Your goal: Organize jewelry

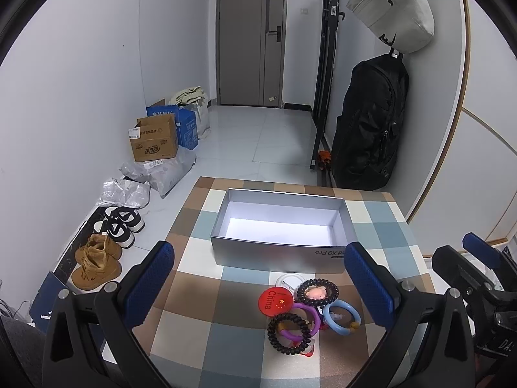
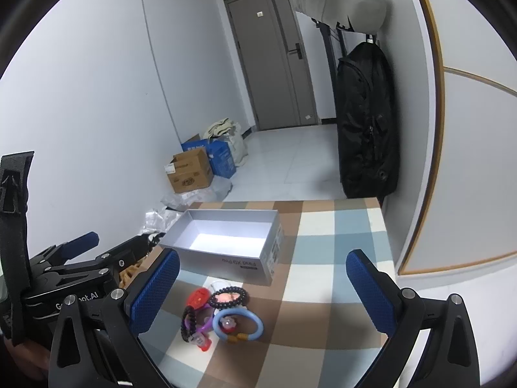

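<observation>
A small heap of jewelry lies on the checkered table (image 1: 194,349) in front of an open grey box (image 1: 281,226): a red round badge (image 1: 276,300), two black coil bands (image 1: 318,292), a purple ring (image 1: 303,323) and a light blue ring (image 1: 341,317). My left gripper (image 1: 261,287) is open and empty, above and just short of the heap. My right gripper (image 2: 263,294) is open and empty, hovering over the same heap (image 2: 223,317). The box (image 2: 226,242) is empty inside. Each gripper shows at the edge of the other's view.
The table's far edge is just behind the box. Beyond it lies a tiled floor with cardboard boxes (image 1: 155,140), shoes (image 1: 97,265) and plastic bags on the left. A black bag (image 1: 371,129) hangs against the right wall.
</observation>
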Demonstrator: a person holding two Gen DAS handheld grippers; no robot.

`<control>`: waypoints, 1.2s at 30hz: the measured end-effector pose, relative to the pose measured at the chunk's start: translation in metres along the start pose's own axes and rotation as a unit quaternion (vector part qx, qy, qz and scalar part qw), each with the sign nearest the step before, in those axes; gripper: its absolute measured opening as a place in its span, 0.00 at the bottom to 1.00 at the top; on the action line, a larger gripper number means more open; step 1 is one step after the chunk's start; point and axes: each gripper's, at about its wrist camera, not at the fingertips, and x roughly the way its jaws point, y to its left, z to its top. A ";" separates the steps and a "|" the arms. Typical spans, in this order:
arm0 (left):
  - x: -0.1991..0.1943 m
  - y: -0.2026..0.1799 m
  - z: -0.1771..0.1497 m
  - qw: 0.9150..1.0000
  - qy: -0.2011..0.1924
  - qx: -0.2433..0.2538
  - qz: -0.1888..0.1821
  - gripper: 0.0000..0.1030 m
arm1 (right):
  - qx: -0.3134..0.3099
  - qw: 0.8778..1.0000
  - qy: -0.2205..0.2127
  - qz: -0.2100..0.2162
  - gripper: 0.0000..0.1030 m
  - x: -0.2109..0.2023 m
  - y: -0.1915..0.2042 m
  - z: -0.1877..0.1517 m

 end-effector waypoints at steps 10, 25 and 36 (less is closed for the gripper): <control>0.000 0.000 -0.001 1.000 0.002 -0.002 -0.007 0.99 | 0.003 1.000 0.003 0.000 1.00 0.001 -0.001 -0.002; 0.001 0.001 -0.002 1.000 0.006 -0.008 -0.012 0.99 | 0.004 1.000 0.007 -0.001 1.00 0.003 -0.002 -0.004; 0.003 0.002 -0.001 1.000 0.012 -0.011 -0.017 0.98 | 0.003 1.000 0.008 -0.001 1.00 0.002 -0.002 -0.004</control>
